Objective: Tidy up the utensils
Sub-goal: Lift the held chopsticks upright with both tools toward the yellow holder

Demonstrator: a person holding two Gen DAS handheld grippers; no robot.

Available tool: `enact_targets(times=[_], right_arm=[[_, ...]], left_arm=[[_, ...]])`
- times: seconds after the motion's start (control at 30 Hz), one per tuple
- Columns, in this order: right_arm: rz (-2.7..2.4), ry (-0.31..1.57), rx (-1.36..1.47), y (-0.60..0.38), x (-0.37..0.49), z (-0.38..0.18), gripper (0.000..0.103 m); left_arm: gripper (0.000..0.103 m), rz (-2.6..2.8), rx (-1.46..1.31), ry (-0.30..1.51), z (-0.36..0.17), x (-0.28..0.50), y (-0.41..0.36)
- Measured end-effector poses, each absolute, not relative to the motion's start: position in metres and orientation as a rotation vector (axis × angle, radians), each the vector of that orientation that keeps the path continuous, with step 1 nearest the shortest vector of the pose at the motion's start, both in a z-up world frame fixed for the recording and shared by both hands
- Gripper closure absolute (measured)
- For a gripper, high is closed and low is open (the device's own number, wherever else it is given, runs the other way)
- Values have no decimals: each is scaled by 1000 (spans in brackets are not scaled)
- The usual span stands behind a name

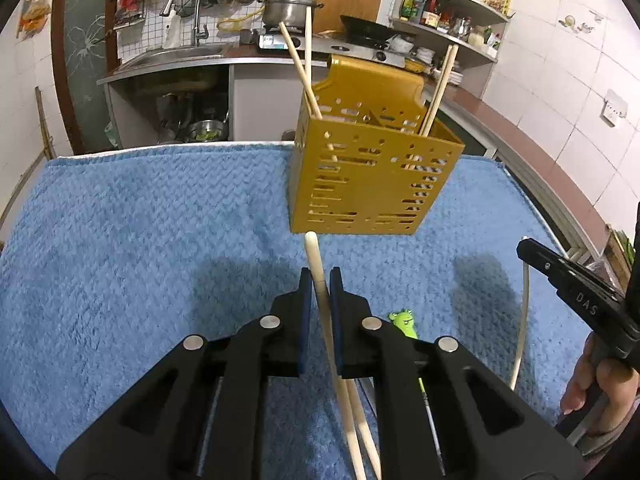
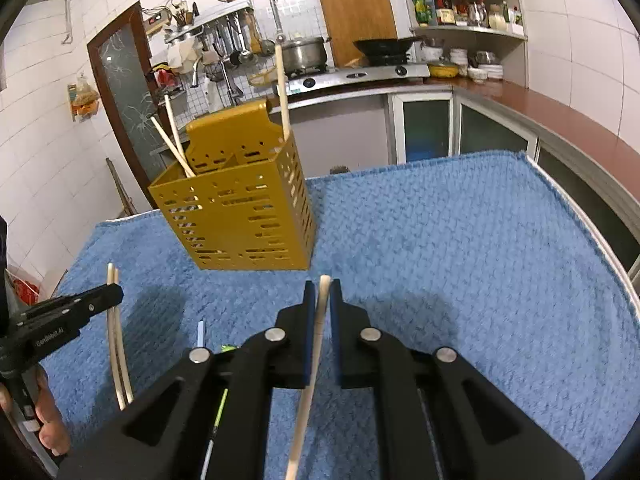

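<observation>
A gold slotted utensil holder stands on the blue towel, with several pale chopsticks leaning out of it. My left gripper is shut on a pair of pale chopsticks, held above the towel just short of the holder. My right gripper is shut on one chopstick, to the right of the left one. A green frog-topped utensil lies on the towel beneath the grippers.
A thin pale-blue stick lies on the towel beside the frog utensil. Behind the table run a kitchen counter with a stove, a sink and corner shelves. A person's hand holds the right gripper's handle.
</observation>
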State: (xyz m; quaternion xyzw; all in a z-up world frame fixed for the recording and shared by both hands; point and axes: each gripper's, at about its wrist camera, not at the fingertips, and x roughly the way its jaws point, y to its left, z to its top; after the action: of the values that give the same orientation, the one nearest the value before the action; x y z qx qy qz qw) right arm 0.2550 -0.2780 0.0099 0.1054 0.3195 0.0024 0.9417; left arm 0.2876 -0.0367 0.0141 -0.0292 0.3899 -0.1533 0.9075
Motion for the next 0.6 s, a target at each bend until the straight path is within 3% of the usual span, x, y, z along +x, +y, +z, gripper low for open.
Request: enact_targets(times=[0.37,0.6], right_arm=[[-19,691,252,-289,261,-12,96],[-7,636,246,-292,253,3,96]], left_arm=[[96,-333,-88,841,10,299,-31],[97,-363,-111,795,28,295,-30]])
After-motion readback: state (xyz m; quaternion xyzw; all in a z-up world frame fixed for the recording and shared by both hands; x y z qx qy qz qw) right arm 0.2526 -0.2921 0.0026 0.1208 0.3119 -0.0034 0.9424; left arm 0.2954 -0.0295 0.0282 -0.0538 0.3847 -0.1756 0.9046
